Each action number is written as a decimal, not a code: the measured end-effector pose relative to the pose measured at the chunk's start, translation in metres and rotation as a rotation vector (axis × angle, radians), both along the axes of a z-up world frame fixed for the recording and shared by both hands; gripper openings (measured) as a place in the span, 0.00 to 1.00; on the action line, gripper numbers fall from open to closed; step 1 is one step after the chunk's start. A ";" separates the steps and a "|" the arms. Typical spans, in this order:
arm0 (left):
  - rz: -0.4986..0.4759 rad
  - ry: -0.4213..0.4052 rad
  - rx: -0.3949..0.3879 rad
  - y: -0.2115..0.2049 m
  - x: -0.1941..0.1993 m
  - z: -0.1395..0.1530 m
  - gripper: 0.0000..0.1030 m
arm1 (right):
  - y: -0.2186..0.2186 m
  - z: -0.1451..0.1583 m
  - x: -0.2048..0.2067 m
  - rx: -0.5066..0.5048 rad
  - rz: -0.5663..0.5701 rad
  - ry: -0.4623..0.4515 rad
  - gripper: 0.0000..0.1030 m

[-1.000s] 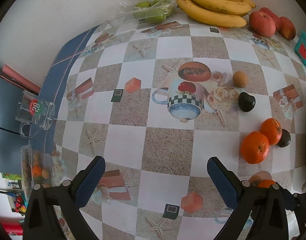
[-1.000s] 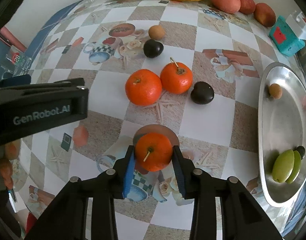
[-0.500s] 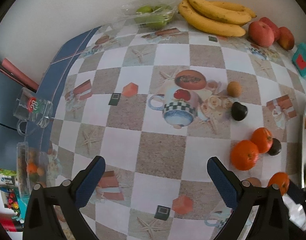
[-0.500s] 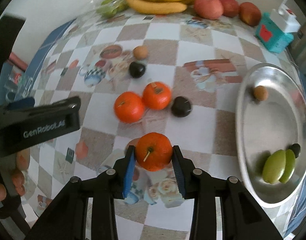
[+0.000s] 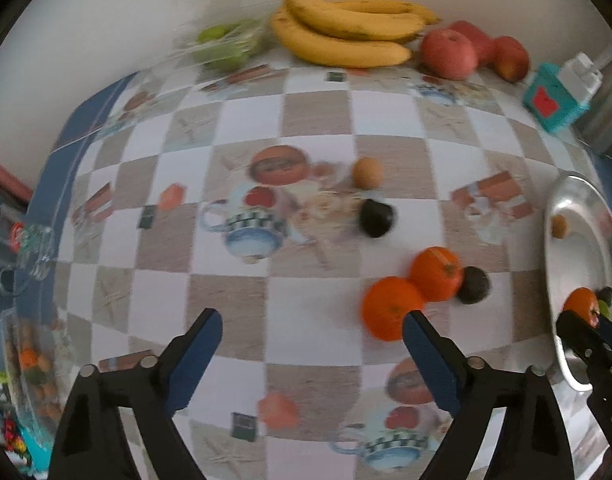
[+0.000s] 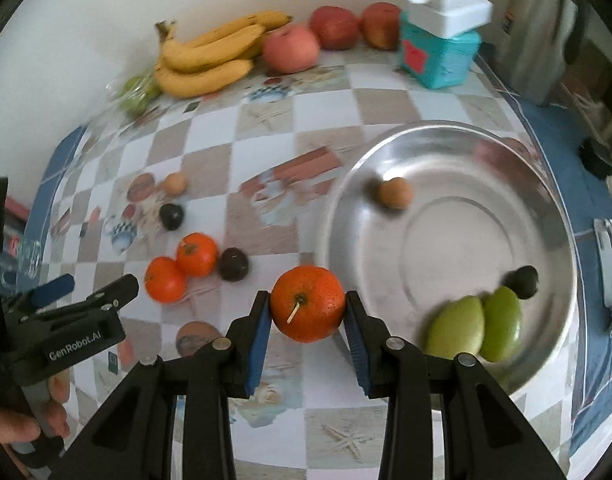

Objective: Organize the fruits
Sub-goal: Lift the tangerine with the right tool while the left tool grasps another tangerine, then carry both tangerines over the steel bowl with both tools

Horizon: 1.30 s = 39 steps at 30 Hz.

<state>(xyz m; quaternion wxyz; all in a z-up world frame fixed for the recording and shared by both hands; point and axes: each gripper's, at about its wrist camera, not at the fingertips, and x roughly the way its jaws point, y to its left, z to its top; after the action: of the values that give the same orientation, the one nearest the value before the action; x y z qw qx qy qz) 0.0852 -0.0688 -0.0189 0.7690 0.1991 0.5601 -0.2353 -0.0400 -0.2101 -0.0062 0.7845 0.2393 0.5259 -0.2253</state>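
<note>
1. Your right hand-held gripper [image 6: 307, 312] clamps an orange [image 6: 308, 302] between its blue pads, just beside the metal tray's [image 6: 554, 240] rim.
2. Your left hand-held gripper [image 5: 312, 354] has just been closing, nothing between its jaws, above the worktop [image 5: 226, 288].
3. Two oranges [image 5: 390, 306] and a dark fruit [image 5: 472, 285] lie by its right finger.
4. Two green fruits [image 6: 474, 326] lie in the tray.

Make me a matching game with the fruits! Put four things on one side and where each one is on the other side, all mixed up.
Things:
1. held orange
2. bananas
3. green fruits
4. two loose oranges

Places:
A. inside the metal bowl
B. on the tablecloth, touching each other, left of the bowl
C. between the right claw pads
D. at the far edge, by the wall

Pairs: 1-C, 2-D, 3-A, 4-B
</note>
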 end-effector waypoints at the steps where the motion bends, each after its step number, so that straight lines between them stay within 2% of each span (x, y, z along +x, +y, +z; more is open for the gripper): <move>1: -0.012 0.008 -0.009 -0.003 -0.002 0.000 0.85 | -0.002 0.000 -0.002 0.005 -0.008 -0.003 0.37; 5: -0.066 0.033 -0.047 -0.019 -0.011 -0.003 0.71 | -0.004 0.000 -0.004 0.003 -0.009 0.000 0.37; 9: -0.092 0.034 -0.028 -0.029 -0.012 -0.010 0.56 | -0.002 -0.001 -0.001 0.000 0.002 0.004 0.37; 16: -0.103 0.059 -0.036 -0.032 -0.012 -0.016 0.41 | -0.003 -0.002 -0.001 -0.001 0.003 0.007 0.37; 23: -0.104 0.060 -0.050 -0.033 -0.014 -0.010 0.39 | -0.003 -0.001 -0.001 0.001 0.003 0.008 0.37; 33: -0.077 0.018 -0.118 -0.027 -0.011 0.019 0.38 | -0.003 0.000 -0.002 0.003 -0.004 0.001 0.37; 39: -0.103 -0.013 -0.147 -0.032 -0.019 0.036 0.38 | -0.015 -0.001 -0.011 0.031 -0.041 -0.017 0.37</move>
<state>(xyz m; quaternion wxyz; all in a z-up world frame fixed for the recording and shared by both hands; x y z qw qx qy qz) 0.0658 -0.1013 0.0175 0.7722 0.1721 0.5251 -0.3136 -0.0512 -0.2249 -0.0071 0.7804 0.2641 0.5175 -0.2311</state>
